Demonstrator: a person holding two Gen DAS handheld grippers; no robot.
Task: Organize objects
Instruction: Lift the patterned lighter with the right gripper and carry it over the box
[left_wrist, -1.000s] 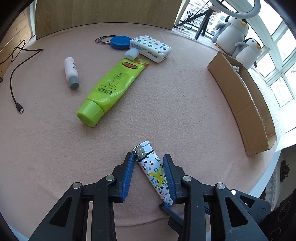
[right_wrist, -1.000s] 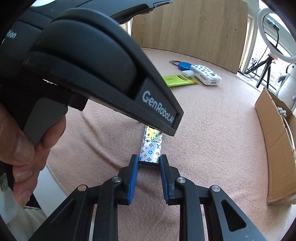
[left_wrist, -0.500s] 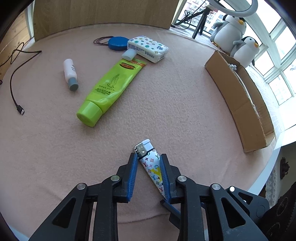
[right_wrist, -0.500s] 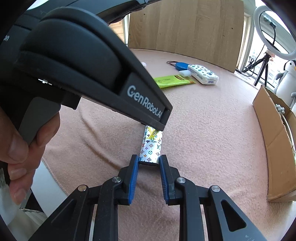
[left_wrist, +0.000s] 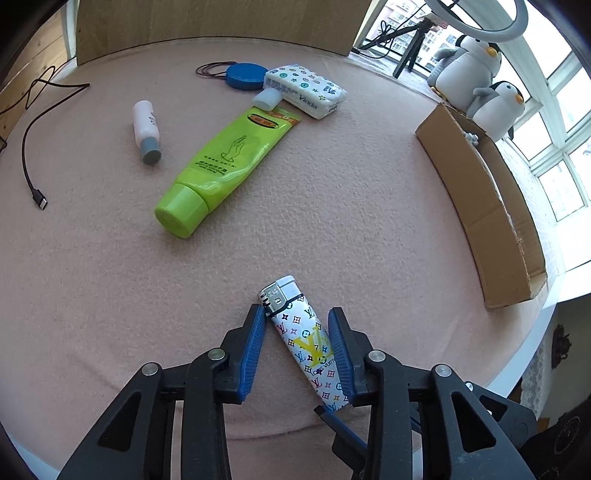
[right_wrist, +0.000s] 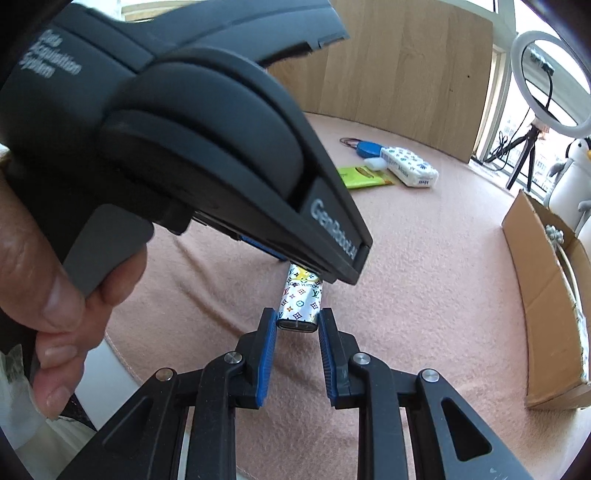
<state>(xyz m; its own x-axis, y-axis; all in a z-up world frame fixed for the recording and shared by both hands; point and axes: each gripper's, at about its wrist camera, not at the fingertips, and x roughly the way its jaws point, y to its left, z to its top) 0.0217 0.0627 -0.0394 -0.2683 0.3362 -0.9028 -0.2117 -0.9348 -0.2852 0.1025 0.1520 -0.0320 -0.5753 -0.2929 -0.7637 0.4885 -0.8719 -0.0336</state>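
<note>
Left wrist view: we see one patterned lighter (left_wrist: 303, 336) lying on the pink cloth (left_wrist: 332, 206) at lower centre, diagonally between the blue pads of the left gripper (left_wrist: 297, 341). The fingers stand apart; the right-hand pad touches the lighter's body, the left-hand pad (left_wrist: 253, 350) meets only its metal head, with a gap lower down. We do not see a firm clamp.

Right wrist view: the lighter's base end (right_wrist: 300, 314) sits between the pads of the right gripper (right_wrist: 297, 334), just at the fingertips. Whether the pads press on it, we cannot tell. The left gripper's black body fills the upper left, held by one hand (right_wrist: 48, 295).

Count, left wrist view: one green tube (left_wrist: 225, 164) at centre left, one small white bottle (left_wrist: 146, 131), one blue disc (left_wrist: 245, 75), one tissue pack (left_wrist: 306, 90), one small white block (left_wrist: 266, 99) touching the tube's end, one cable (left_wrist: 31, 147) at left, one cardboard box (left_wrist: 484, 206) at right, two plush penguins (left_wrist: 480, 77) at upper right.
</note>
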